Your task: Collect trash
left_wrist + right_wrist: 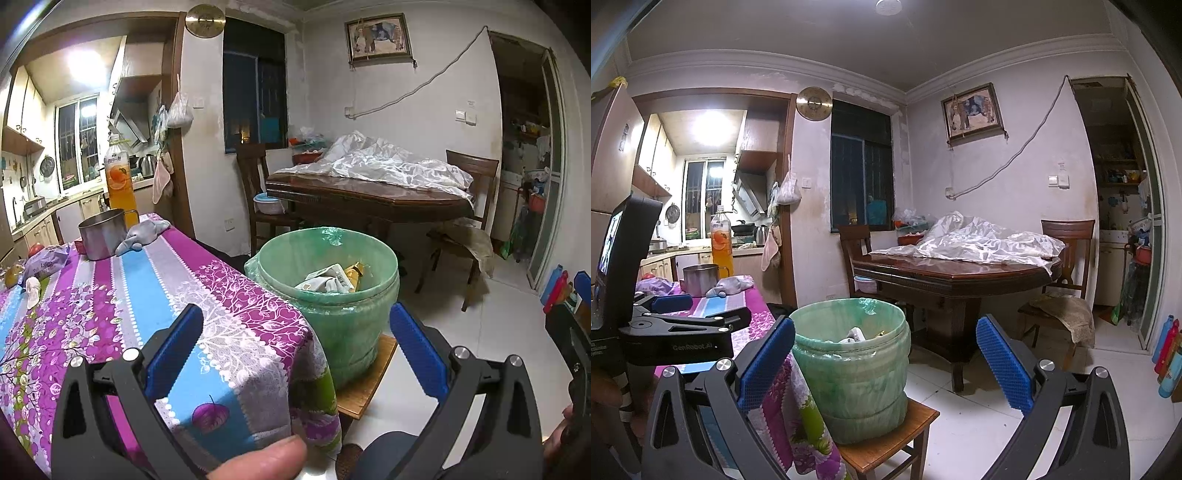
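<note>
Through the left wrist view, we are holding our left gripper (295, 332) spread wide and empty over the purple floral tablecloth (110, 314); crumpled wrappers (332, 278) are lying inside the green bag-lined plastic bin (369, 314). Through the right wrist view, we are keeping our right gripper (884, 343) released, framing that bin on the small wooden stool (886, 446).

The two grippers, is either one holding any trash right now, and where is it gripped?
Nothing is held. The left gripper and right gripper both stand open and empty.
</note>
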### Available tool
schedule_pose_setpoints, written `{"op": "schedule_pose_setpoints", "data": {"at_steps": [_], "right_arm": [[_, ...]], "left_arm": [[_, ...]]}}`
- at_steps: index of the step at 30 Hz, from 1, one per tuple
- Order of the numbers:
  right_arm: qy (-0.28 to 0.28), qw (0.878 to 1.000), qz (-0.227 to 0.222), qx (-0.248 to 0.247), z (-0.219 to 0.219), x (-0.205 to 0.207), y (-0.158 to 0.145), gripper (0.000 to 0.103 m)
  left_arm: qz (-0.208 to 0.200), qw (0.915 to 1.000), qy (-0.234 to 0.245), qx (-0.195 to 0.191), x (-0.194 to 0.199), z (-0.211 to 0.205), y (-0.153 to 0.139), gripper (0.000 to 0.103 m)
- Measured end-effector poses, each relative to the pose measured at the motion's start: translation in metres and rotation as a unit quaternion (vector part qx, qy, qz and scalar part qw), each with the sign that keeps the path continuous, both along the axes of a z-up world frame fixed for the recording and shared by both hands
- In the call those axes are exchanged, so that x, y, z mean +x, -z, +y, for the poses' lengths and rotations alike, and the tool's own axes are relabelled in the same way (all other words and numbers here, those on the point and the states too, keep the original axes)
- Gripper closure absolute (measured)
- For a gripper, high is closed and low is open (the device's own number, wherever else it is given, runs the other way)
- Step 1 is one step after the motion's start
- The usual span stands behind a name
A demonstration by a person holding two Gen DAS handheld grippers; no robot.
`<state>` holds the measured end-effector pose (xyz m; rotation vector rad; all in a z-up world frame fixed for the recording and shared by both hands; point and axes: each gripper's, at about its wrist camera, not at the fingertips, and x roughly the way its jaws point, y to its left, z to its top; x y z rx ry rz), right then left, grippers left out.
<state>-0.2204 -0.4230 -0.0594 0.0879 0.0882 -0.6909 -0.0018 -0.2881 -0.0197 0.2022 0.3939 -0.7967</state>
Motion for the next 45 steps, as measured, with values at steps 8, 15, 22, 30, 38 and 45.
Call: {"op": "schedule_pose_setpoints", "data": {"at_steps": [8,15,22,30,38,45], "right_arm": [[-0.004,1.000,0.002,-0.001,-0.001,0.002,0.001,0.005],[-0.010,1.000,0.006,0.001,-0.009,0.003,0.001,0.005],[-0.012,1.000,0.008,0.002,-0.011,0.004,0.000,0.005],[-0.017,1.000,0.011,0.001,-0.014,0.006,0.001,0.005],[-0.020,1.000,0.014,0.001,-0.018,0.007,0.001,0.005],[-0.020,1.000,0.014,0.001,-0.018,0.007,0.001,0.005]], "left_arm": [[0.004,1.0000,0.003,0.005,0.000,0.000,0.002,0.006],[0.006,0.9999,0.002,0.008,0.000,-0.001,0.002,0.006],[0.008,0.9999,0.003,0.009,0.002,-0.003,0.003,0.006],[0.015,0.9998,-0.001,0.009,0.005,-0.004,0.005,0.006],[0.013,0.9999,0.002,0.010,0.006,-0.004,0.005,0.006],[0.011,0.9999,0.005,0.011,0.004,-0.005,0.005,0.006]]}}
